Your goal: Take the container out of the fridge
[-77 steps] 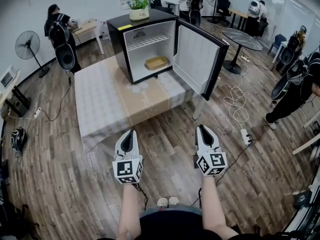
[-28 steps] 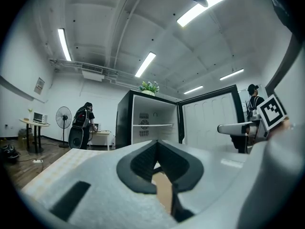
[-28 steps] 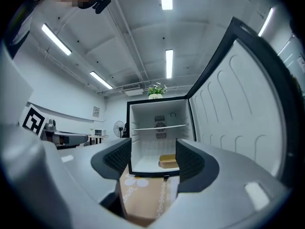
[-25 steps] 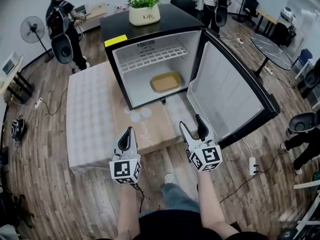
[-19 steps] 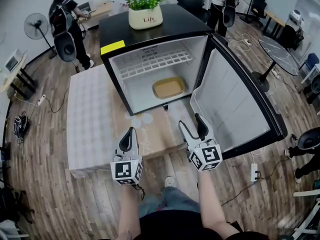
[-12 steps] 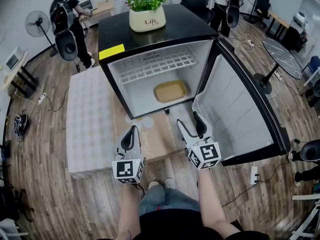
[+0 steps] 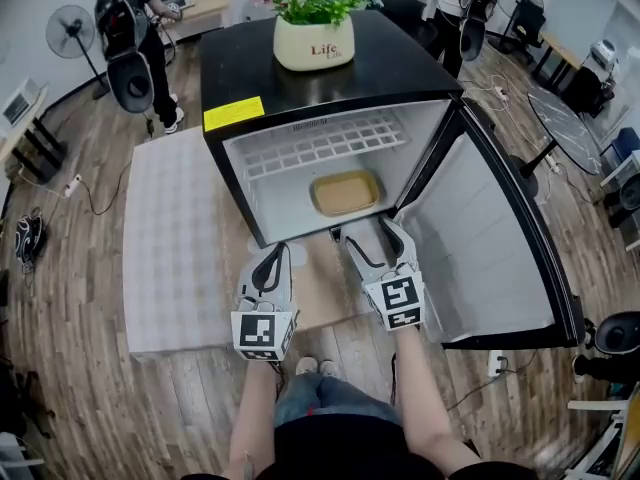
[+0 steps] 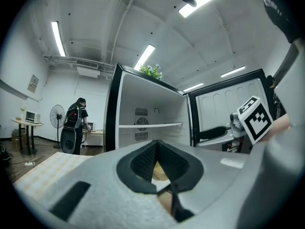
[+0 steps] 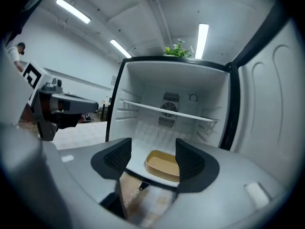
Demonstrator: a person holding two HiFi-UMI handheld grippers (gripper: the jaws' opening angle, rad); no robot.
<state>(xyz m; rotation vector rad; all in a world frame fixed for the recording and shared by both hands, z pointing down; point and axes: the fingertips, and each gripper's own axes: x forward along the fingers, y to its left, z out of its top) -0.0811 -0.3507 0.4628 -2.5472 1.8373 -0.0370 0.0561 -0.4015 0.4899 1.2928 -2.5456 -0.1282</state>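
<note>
A shallow tan container lies on the floor of the open black fridge, under a white wire shelf. My right gripper is open just in front of the fridge's lower edge, nothing between its jaws. In the right gripper view the container shows between the spread pads of the right gripper, still some way ahead. My left gripper is shut and empty, to the left and slightly behind. The left gripper faces the fridge in its own view.
The fridge door swings open to the right, close beside my right gripper. A potted plant stands on the fridge top. The fridge rests on a low cloth-covered table. A person and a fan are at the back left.
I have come closer to the fridge. Both grippers have moved forward to its opening, the right one now near the lower edge. Their jaw states look unchanged.
</note>
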